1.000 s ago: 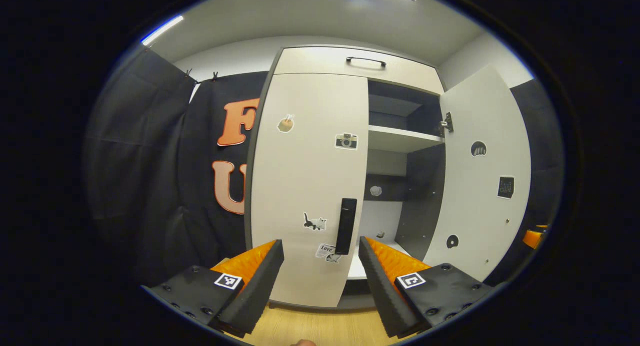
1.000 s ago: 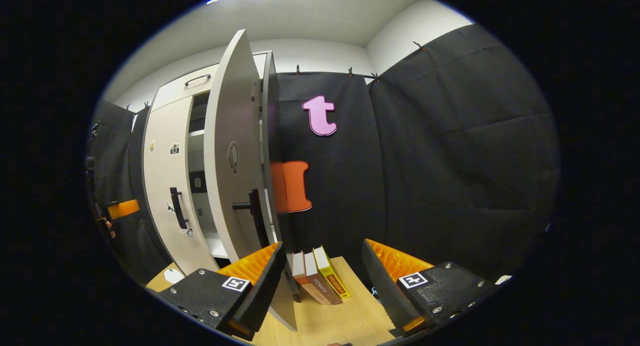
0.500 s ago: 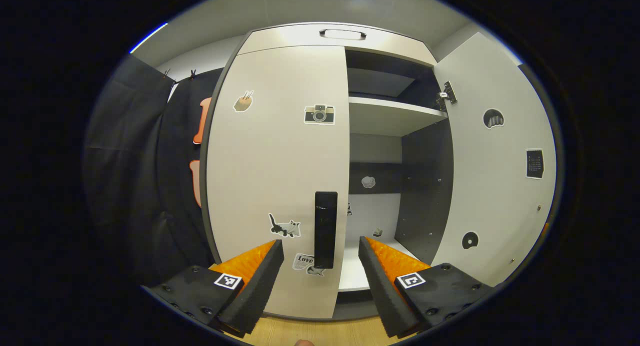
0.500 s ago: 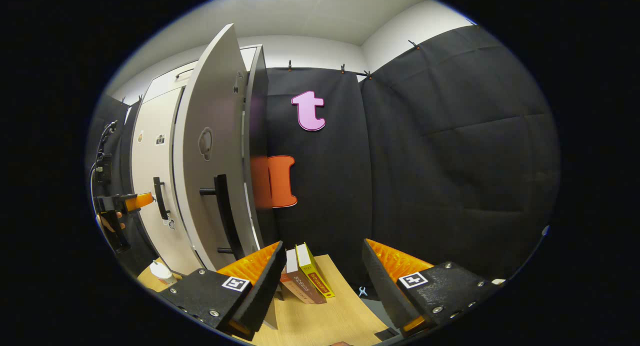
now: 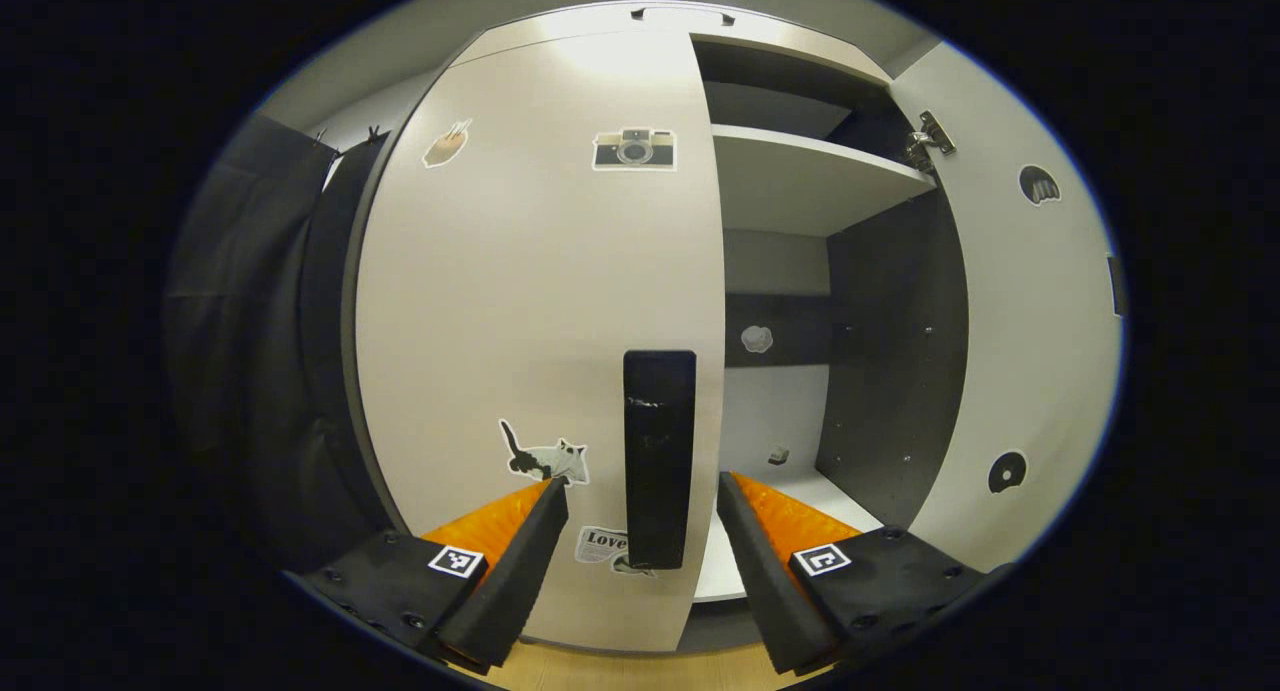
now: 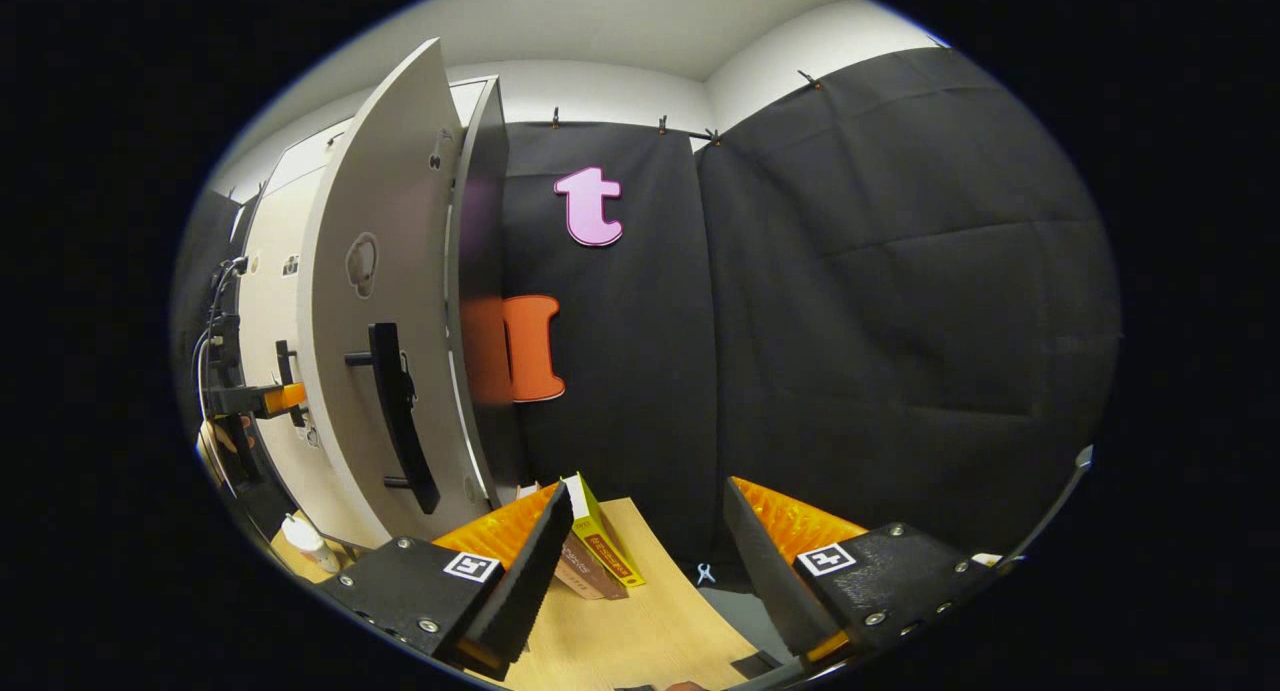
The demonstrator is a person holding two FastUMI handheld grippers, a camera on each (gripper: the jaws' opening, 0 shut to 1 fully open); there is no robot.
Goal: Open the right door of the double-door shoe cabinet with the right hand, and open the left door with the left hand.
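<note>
Left gripper [image 5: 640,531]: fingers spread apart, holding nothing; the black bar handle [image 5: 659,458] of the left door stands between them, and whether either finger touches it is hard to tell at this angle
Left door [image 5: 540,301]: closed, flat to the left gripper view; cat sticker [image 5: 543,458] just left of the handle, camera sticker [image 5: 634,149] near its top edge
Right door [image 5: 1020,341]: swung open at the right of the left gripper view; a hinge [image 5: 930,136] at its upper inner corner; in the right gripper view it stands edge-on at the left, its own black handle [image 6: 397,416] facing out
Cabinet interior [image 5: 800,301]: exposed behind the open right door; a white shelf [image 5: 810,176] high up, dark side panel, pale floor with a small object too small to identify
Right gripper [image 6: 645,536]: fingers spread apart, empty; well clear of the right door, pointing at the black cloth wall
Bench [image 6: 650,631]: light wood; books [image 6: 595,551] leaning beside the cabinet, a small clip [image 6: 705,572] near the bench's back edge
Other gripper [image 6: 262,400]: seen far left in the right gripper view, up against the left door's handle, with a hand [image 6: 222,439] below it
</note>
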